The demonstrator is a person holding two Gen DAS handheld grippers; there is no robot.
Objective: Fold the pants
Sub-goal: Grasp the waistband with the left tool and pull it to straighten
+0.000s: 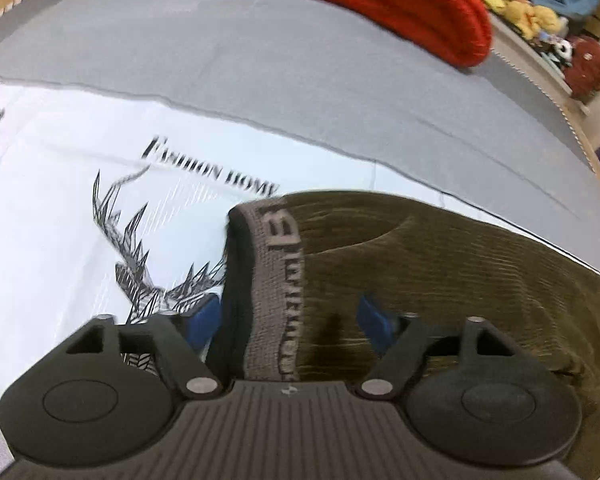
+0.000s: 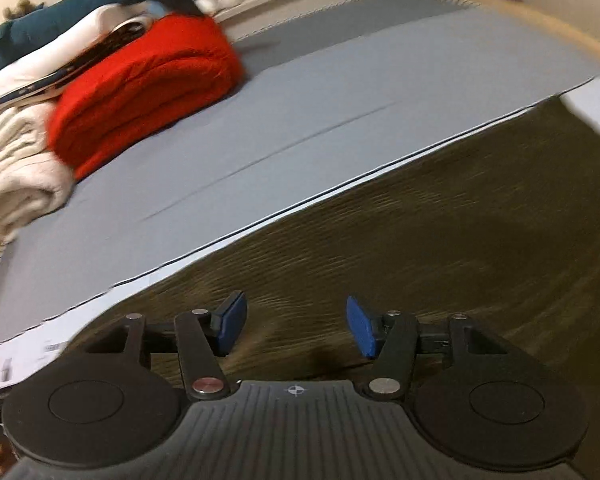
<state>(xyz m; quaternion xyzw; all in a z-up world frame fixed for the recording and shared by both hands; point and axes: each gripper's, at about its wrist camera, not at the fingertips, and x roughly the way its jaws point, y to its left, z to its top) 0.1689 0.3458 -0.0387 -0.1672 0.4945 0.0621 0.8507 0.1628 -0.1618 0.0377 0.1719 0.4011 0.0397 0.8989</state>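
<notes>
**Waistband between the jaws, fold not yet made**

On the white printed sheet [image 1: 60,208] that covers part of the grey bed cover [image 1: 260,64], the olive corduroy pants [image 1: 440,264] lie spread out. Their grey lettered waistband [image 1: 278,280] sits at the left end in the left wrist view, and the legs run off to the right, so the long axis follows the sheet's edge.

Jaws spread wide, the left gripper [image 1: 292,320] straddles the waistband; its blue pads do not seem to press the cloth. Over plain corduroy, the right gripper [image 2: 294,326] is parted too, with nothing between its fingers.

This looks like the reach for a grip before a fold. The next move likely calls for both to pinch cloth (the blur makes contact hard to judge). A red folded garment [image 2: 140,92] lies well apart.
</notes>
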